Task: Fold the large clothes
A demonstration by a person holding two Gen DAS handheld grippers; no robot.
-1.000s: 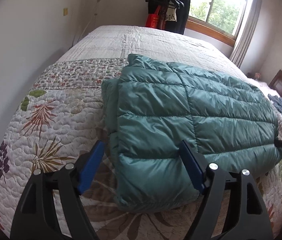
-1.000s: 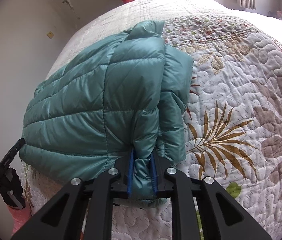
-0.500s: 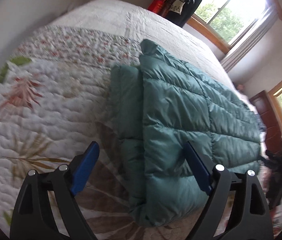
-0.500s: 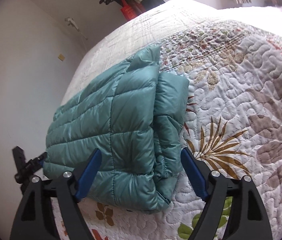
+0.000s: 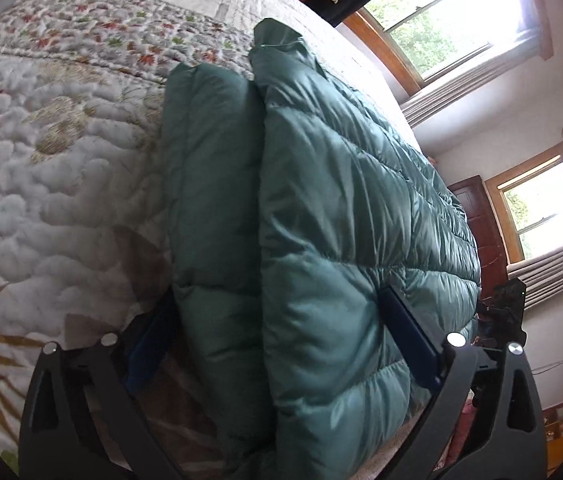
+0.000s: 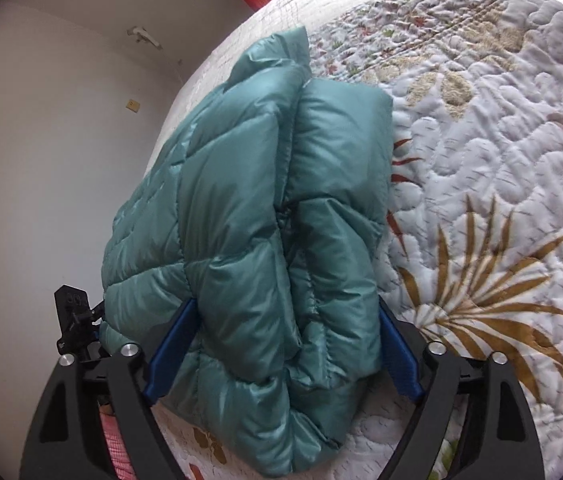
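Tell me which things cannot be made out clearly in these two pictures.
- Left wrist view: the left tool's left finger is half hidden behind the green jacket.
- Left wrist view: the right tool is only a dark shape past the jacket's edge.
- Right wrist view: the right tool straddles the fold; contact is unclear.
- Both views: the jacket's underside, against the quilt.

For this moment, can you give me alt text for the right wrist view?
A folded teal puffer jacket lies on a floral quilted bedspread, its near end sitting between the open blue-padded fingers of the right gripper. The left gripper shows at the jacket's far left edge, against a white wall.
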